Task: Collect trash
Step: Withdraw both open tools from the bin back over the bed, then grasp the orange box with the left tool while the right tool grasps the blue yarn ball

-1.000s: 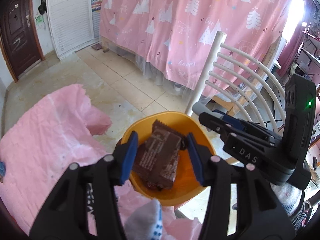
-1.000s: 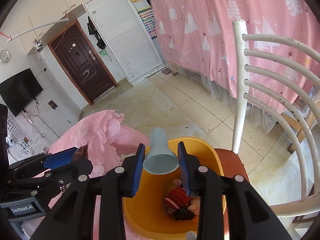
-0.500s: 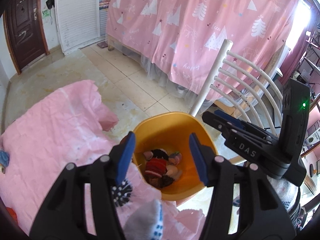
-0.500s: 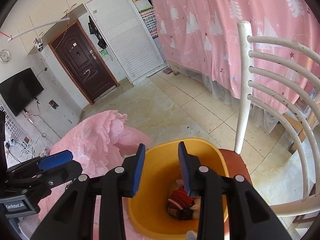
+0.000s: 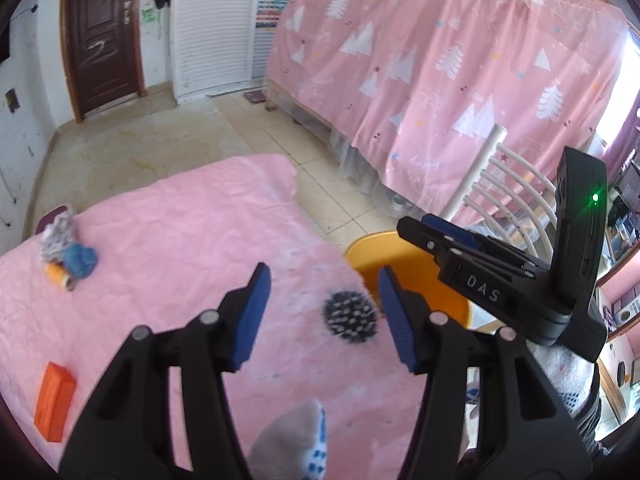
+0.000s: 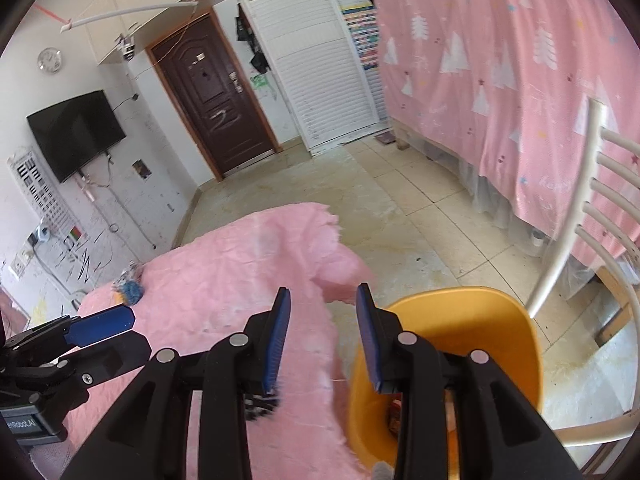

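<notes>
- The left claw (image 5: 322,314), earlier holding a brown wrapper, was seen wide and empty over the pink-covered table (image 5: 168,240).
- The right claw (image 6: 323,338), narrow, empty, had released its grey cup.
- Both items were judged binned in the round orange plastic bin (image 6: 500,320); more trash was left far left.

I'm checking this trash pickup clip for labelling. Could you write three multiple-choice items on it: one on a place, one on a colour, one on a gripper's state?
1. Where does the black spiky ball lie?
A. on the pink cloth
B. in the bin
C. on the floor

2. What colour is the bin?
A. white
B. yellow-orange
C. green

3. How is the left gripper?
A. shut on a wrapper
B. shut on the ball
C. open, holding nothing

Key: 1 A, the ball rests on the cloth beside the bin; 2 B, its rim and wall are yellow-orange; 3 C, its pads stand apart with nothing between them.
</notes>
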Available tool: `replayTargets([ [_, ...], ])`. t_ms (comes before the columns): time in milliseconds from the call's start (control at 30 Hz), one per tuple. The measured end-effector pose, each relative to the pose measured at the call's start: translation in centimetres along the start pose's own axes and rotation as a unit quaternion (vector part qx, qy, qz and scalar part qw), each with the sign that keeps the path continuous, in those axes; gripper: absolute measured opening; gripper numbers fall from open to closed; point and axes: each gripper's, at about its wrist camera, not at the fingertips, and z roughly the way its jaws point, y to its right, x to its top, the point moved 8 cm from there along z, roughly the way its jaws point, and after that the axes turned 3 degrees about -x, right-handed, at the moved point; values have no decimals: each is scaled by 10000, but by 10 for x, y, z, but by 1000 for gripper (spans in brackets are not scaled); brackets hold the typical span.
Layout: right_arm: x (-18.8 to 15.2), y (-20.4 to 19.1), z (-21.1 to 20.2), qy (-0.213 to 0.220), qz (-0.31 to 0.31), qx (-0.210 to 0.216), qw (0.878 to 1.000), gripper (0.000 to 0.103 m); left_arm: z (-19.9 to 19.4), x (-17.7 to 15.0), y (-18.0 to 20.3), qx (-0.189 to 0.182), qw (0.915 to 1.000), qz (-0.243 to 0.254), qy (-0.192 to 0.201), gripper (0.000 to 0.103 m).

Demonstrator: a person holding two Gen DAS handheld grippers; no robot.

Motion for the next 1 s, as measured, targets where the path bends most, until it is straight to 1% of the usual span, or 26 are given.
replayTargets([
  [167,-1,-47,13,-95,-292,154,9994,24,-20,-7,-36,127,9997,-210,96,53],
  [433,-5,-118,38,-296,-719,405,9962,24,-47,-21,-98,482,9969,-599,167,54],
  [733,-15,-193,64,-541,-1172,633,9896,24,-66,-36,-139,674,9943,-800,193,54],
  [1000,-22,-244,79,-668,-1599,741,9821,24,-78,-52,-170,788,9927,-903,126,54],
])
